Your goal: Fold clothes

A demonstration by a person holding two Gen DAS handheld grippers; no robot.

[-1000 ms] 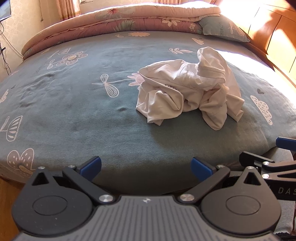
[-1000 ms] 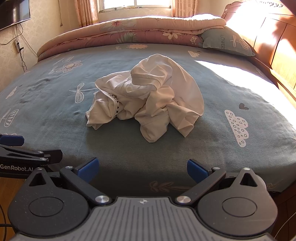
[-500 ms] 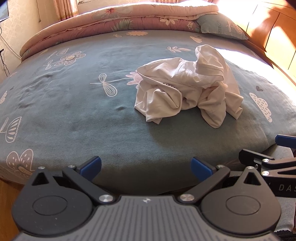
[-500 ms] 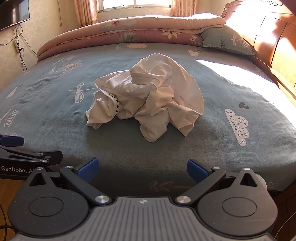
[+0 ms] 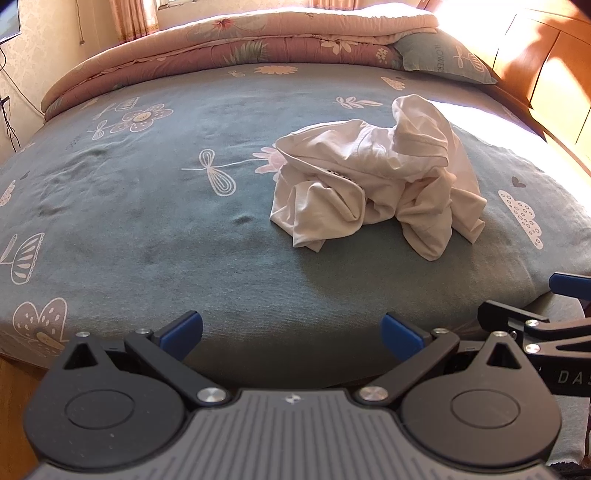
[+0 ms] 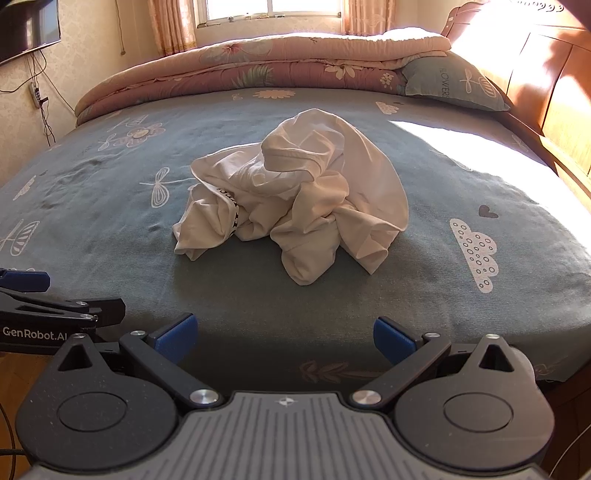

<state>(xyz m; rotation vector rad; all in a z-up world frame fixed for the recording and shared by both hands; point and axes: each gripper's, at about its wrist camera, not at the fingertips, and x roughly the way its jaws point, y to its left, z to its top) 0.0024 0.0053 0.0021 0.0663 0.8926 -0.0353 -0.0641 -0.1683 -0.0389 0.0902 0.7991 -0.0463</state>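
A crumpled white garment [image 5: 373, 184] [image 6: 295, 195] lies in a heap on the blue-grey bed sheet [image 5: 147, 221] [image 6: 110, 221], with a strip of black lettering showing in its folds. My left gripper [image 5: 291, 332] is open at the near edge of the bed, well short of the heap, which sits ahead and to its right. My right gripper [image 6: 282, 338] is open too, with the heap straight ahead and nothing between its blue pads. Each gripper shows at the edge of the other's view.
A folded pink floral quilt [image 6: 258, 62] and a blue-grey pillow [image 6: 454, 85] lie along the far side of the bed. A wooden headboard [image 6: 546, 96] runs along the right. A wall-mounted TV [image 6: 29, 29] with cables hangs at the left.
Both grippers have tilted or drifted a little, so the garment sits slightly higher in the left view. The garment has not moved and the jaws remain wide apart.
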